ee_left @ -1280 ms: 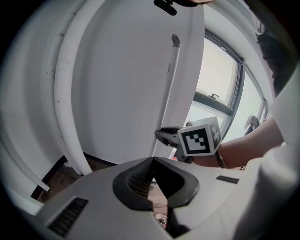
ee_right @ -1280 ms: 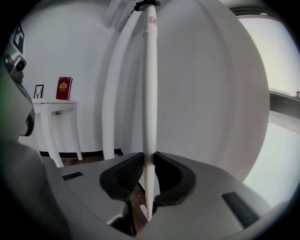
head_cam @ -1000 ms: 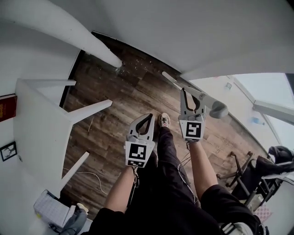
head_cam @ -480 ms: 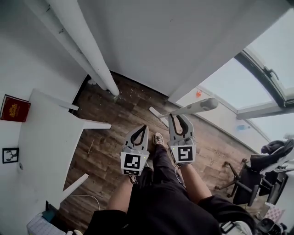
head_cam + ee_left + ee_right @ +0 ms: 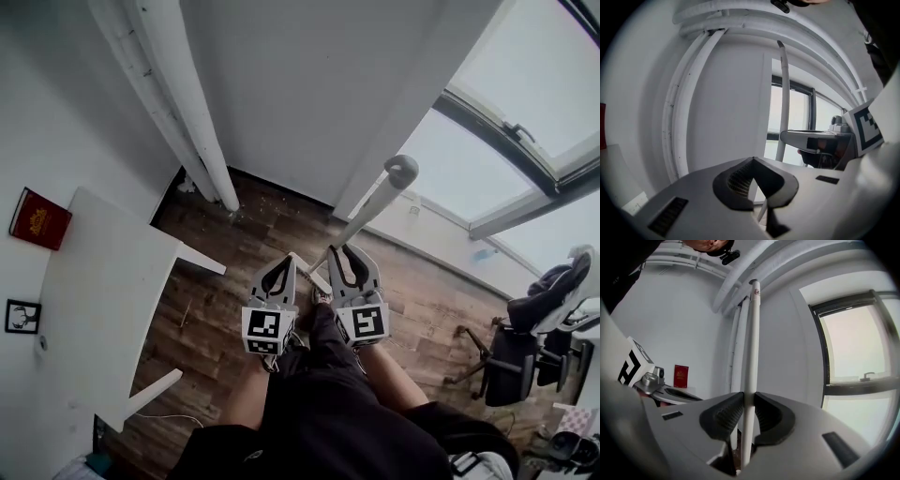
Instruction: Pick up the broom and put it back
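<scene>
The right gripper (image 5: 345,251) was clamped on the broom (image 5: 371,208), its ribbed pads pressing both sides of the slim white pole low on its length. The pole stood upright above the wooden floor (image 5: 234,244), well off the desk's (image 5: 103,272) right edge, and ended in a grey looped cap. The left gripper (image 5: 284,264) was closed with nothing in it.

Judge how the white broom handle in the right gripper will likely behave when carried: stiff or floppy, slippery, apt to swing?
Probably stiff: the broom handle runs straight above the right gripper. Possibly slippery: it looks smooth and round, though ribbed pads clamp it. With a long length above the grip, it may tip or sway.
</scene>
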The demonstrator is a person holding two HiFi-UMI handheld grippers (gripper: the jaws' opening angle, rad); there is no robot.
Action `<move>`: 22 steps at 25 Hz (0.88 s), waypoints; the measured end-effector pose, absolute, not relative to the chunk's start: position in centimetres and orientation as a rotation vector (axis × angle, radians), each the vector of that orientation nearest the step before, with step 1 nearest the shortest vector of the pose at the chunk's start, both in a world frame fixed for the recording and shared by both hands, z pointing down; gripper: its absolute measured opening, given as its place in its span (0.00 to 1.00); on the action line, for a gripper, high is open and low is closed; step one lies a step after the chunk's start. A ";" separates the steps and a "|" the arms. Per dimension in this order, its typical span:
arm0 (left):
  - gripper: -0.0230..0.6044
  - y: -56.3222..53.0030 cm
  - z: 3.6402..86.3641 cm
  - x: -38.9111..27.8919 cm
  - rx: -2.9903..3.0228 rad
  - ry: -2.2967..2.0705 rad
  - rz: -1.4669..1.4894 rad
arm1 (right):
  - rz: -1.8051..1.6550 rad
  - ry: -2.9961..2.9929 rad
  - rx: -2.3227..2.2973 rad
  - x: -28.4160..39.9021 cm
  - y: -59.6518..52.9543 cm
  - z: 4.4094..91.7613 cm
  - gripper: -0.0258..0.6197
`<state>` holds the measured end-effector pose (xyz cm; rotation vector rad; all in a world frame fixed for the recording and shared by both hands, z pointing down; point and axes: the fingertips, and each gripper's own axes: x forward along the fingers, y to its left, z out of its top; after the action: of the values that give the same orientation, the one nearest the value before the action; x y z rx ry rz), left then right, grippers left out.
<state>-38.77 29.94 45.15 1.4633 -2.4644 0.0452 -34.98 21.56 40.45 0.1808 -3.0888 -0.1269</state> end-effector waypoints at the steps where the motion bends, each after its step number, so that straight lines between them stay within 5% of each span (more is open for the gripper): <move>1: 0.04 30.4 45.1 -38.3 1.467 -2.460 0.032 | -0.125 -3.083 0.184 -34.5 22.1 40.4 0.18; 22: 0.04 25.7 44.2 -31.2 1.691 -2.334 0.036 | -0.160 -3.035 0.431 -26.7 18.4 38.2 0.18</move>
<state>-31.23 25.72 44.17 1.6914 -2.3340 0.0361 -26.69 18.45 38.17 0.4307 -3.0349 -0.1598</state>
